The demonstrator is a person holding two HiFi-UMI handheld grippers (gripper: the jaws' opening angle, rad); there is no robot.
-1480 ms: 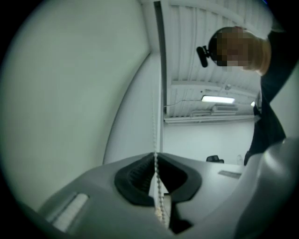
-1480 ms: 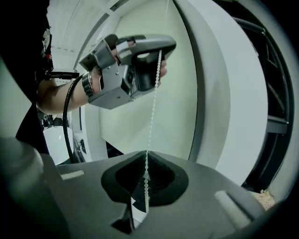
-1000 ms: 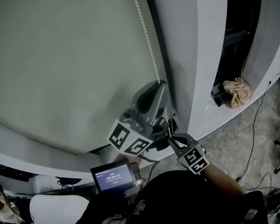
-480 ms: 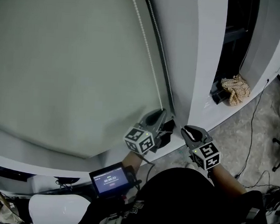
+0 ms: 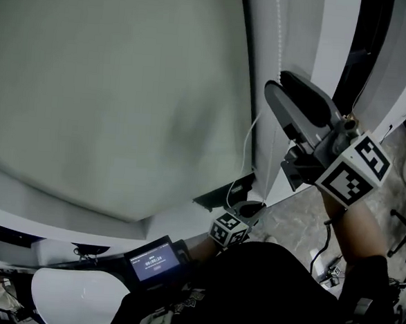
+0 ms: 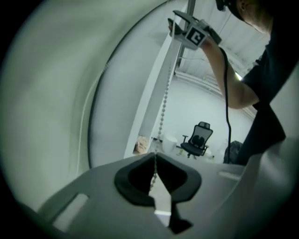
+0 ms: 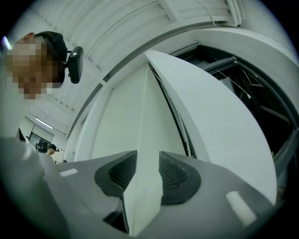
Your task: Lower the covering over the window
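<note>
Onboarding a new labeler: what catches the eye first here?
The big pale blind fills the head view's left. Low down, the left gripper is shut on the bead chain. The right gripper is held high near the chain, jaws opening with nothing between them.

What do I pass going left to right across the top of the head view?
roller shade → dark frame edge → bead chain → dark recess
</note>
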